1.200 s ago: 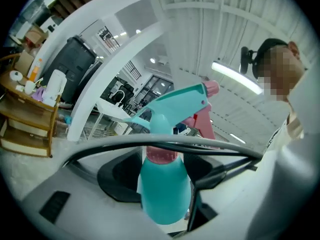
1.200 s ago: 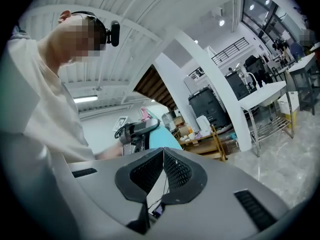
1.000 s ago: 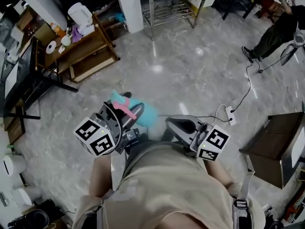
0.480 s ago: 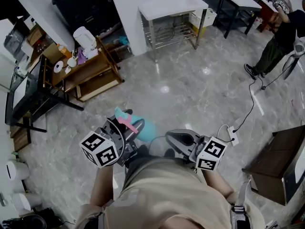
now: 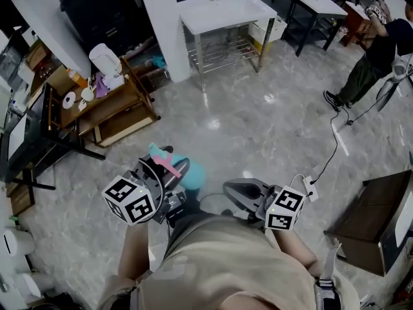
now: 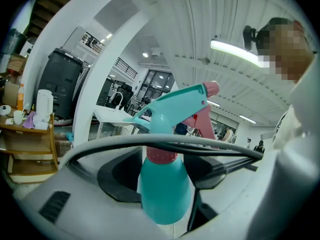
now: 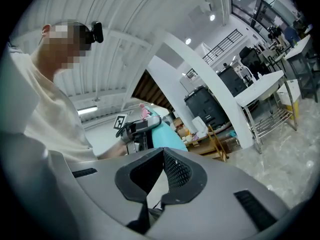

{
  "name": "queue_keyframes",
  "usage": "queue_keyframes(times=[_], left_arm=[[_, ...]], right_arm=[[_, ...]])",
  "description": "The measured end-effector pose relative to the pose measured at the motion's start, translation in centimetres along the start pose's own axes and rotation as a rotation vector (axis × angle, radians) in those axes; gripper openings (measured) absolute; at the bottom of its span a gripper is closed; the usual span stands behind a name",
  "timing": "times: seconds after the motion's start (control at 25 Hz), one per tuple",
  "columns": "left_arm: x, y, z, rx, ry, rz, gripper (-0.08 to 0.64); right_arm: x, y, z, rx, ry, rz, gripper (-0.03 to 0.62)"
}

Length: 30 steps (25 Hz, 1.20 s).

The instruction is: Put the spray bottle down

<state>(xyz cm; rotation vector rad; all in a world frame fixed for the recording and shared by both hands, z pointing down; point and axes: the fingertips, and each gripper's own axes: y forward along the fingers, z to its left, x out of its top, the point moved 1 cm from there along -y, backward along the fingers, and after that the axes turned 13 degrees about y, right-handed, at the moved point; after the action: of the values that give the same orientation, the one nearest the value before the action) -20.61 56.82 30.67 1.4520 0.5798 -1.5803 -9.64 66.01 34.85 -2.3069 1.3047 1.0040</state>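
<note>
The left gripper (image 5: 169, 173) is clamped on the teal spray bottle (image 6: 165, 189), its two dark pads pressing the rounded body from either side just under the pink collar. In the left gripper view the bottle stands upright between the jaws, with the teal nozzle pointing to the left and the pink trigger (image 6: 202, 119) behind it; a grey cable (image 6: 125, 141) loops across in front of the neck. The bottle rests on no surface: it is held in the air over the grey marbled floor (image 5: 258, 128), close in front of the person's torso. The right gripper (image 5: 240, 189) is level beside it, jaws closed tip to tip with nothing between them. Further out, a power strip (image 5: 312, 187) with its cord lies on the floor near the right gripper. A wooden shelf unit (image 5: 122, 102) stands at the left, a white metal-legged table (image 5: 219, 11) further ahead, and a person (image 5: 374, 57) stands at the far right.
</note>
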Motion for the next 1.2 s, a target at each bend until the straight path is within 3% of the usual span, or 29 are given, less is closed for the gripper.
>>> queue_keyframes(times=[0.36,0.8,1.04,1.2], left_arm=[[2.3,1.1,8.7,-0.085,0.003,-0.002,0.261],[3.5,0.8,17.9,-0.133,-0.001,0.016,0.261],[4.3,-0.1,20.9,-0.200,0.045,-0.004,0.261],[3.8,0.0,22.3,-0.184,0.034,-0.003,0.261]], right_arm=[[3.2,7.6,-1.7,-0.086,-0.044,0.017,0.018],[6.4,16.2,-3.7,-0.182,-0.048,0.038,0.019],[7.5,19.6,-4.0,-0.205,-0.074,0.060,0.018],[7.2,20.9,-4.5,-0.215,-0.085,0.096,0.018]])
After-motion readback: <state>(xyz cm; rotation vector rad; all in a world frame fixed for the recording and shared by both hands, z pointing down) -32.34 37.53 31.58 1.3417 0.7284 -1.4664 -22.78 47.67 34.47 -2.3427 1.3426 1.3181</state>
